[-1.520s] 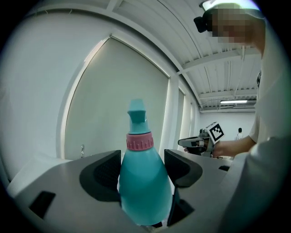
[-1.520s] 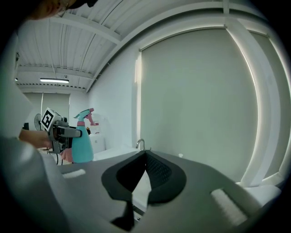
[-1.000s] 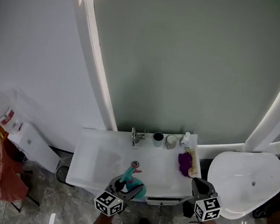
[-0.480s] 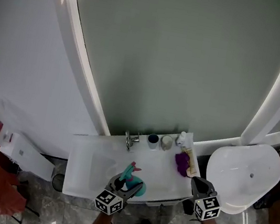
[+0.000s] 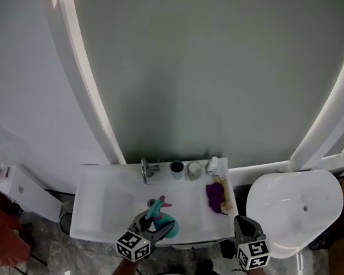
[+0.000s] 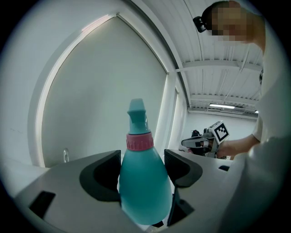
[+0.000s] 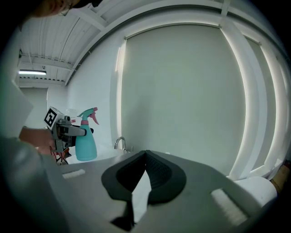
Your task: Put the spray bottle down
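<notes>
Now your left gripper (image 5: 152, 227) pinches the spray bottle (image 6: 144, 186) over the sink (image 5: 116, 197), and your right gripper (image 7: 145, 157) is pressed together, empty.

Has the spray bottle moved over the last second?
Yes: measured against the faucet, the spray bottle, held in the left gripper, has shifted rightward along the sink.

The bottle (image 6: 144, 191) is teal with a pink collar (image 6: 138, 141) and pink trigger (image 7: 93, 113). The sink (image 5: 110, 195) is white; on its right end lies a purple cloth (image 5: 215, 196). Behind the sink the mirror (image 5: 202, 73) is grey-green, framed white. The left cube (image 5: 133, 246) and right cube (image 5: 252, 254) carry black-and-white squares. The floor (image 5: 74, 254) below the sink is marbled grey
</notes>
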Motion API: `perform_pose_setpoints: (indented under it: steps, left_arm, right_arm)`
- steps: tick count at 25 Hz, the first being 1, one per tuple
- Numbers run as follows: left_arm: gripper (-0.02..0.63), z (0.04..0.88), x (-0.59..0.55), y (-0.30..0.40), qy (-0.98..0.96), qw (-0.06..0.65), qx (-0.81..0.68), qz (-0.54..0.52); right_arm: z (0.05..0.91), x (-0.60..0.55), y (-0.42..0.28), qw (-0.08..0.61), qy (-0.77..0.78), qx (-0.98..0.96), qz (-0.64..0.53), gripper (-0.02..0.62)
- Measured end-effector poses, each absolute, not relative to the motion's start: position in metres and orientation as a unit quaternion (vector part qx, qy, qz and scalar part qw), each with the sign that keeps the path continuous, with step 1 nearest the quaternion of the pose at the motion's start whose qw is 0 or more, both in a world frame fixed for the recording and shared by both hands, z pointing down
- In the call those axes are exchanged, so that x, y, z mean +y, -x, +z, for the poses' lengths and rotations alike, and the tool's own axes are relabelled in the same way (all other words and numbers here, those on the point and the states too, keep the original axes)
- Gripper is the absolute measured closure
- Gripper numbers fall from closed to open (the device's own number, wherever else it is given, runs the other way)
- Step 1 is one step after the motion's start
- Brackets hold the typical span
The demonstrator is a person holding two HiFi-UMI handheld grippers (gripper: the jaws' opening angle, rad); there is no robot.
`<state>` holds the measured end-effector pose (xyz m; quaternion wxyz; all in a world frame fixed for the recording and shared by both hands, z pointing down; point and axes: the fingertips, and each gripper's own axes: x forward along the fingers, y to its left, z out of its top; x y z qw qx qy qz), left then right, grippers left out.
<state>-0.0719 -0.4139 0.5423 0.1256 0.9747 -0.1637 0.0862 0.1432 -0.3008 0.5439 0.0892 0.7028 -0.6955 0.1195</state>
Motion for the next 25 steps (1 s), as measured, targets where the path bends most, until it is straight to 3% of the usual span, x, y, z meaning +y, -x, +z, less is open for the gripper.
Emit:
perform_pose_setpoints:
  steps: [15, 25]
  left_arm:
    - [0.304, 0.551, -0.399, -0.01, -0.97, 0.113, -0.187, 0.104]
    - [0.304, 0.602, -0.397, -0.069, -0.968, 0.095, -0.191, 0.128]
  right_arm:
    - [0.564, -0.294, -0.205, 0.105, -0.675, -0.718, 0.136, 0.584]
    - [0.602, -0.283, -0.239, 0.118, -0.665, -0.717, 0.17, 0.584]
